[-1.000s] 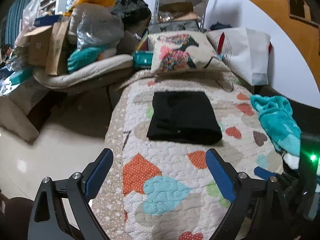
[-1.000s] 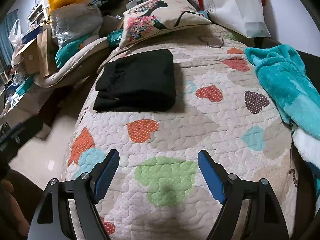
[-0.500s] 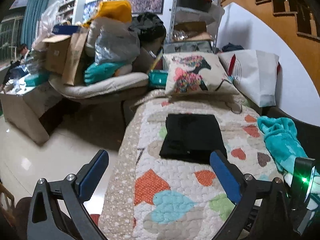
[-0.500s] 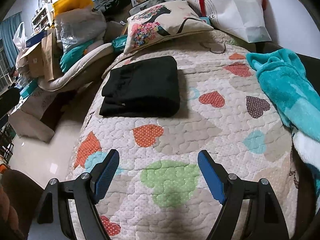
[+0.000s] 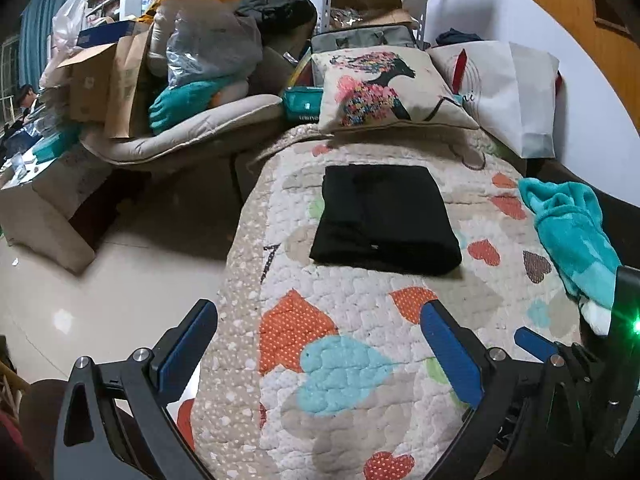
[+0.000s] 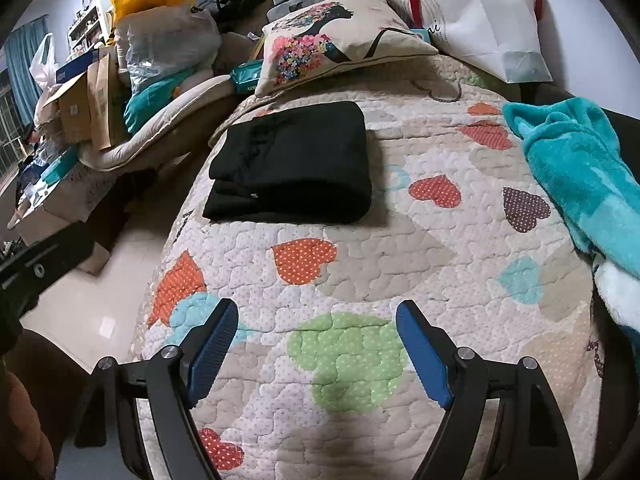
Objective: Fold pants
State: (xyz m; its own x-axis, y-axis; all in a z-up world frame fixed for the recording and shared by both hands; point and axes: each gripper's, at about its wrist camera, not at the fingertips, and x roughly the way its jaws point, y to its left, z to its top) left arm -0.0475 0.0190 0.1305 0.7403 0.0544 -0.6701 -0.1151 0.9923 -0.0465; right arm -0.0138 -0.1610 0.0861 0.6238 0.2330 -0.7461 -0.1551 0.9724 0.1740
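Note:
The black pants [image 5: 384,216] lie folded into a neat rectangle on the heart-patterned quilt [image 5: 352,360], toward its far end; they also show in the right wrist view [image 6: 292,162]. My left gripper [image 5: 318,344] is open and empty, held above the quilt's near left part, well short of the pants. My right gripper [image 6: 316,344] is open and empty above the quilt's near end, also apart from the pants. The right gripper's body shows at the right edge of the left wrist view [image 5: 580,380].
A teal blanket [image 6: 580,172] lies along the quilt's right side. A printed pillow [image 5: 384,88] and a white bag [image 5: 512,88] stand at the far end. A cluttered recliner [image 5: 180,120] and boxes stand left, across bare tiled floor [image 5: 100,300].
The left gripper's view first rose and pulled back, then came down closer to the quilt again. The right gripper drew back slightly. The pants have not moved.

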